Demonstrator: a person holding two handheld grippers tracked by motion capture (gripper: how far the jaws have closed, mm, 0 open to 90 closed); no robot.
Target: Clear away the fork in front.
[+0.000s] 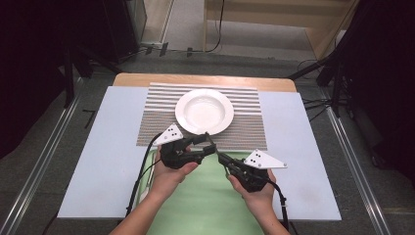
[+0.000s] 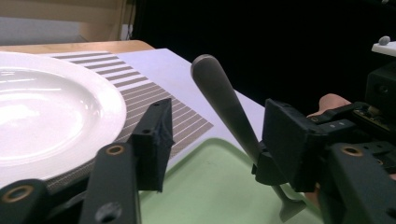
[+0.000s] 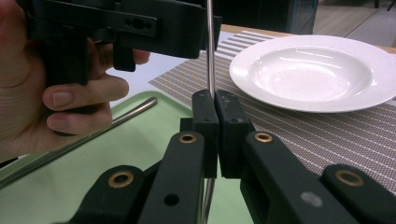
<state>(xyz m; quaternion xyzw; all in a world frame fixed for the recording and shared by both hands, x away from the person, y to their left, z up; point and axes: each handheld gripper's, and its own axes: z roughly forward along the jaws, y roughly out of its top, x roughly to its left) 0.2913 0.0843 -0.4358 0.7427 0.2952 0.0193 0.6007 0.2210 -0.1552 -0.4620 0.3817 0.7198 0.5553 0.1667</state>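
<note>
Steel utensil handle (image 3: 209,51) is pinched by the right gripper (image 3: 216,105); left gripper (image 2: 212,140) fingers stand spread around it, white plate (image 1: 204,111) at twelve o'clock; the right gripper view alone reveals another utensil (image 3: 74,142) on the green tray (image 3: 135,154).

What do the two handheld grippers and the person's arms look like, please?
Both the left gripper and the right gripper are black, angular, two-jawed tools with brass-coloured pivot rivets. Each carries a grey three-cornered plate with dark dots on top and trails a black cable. The forearms are bare; no sleeves or gloves show.
</note>
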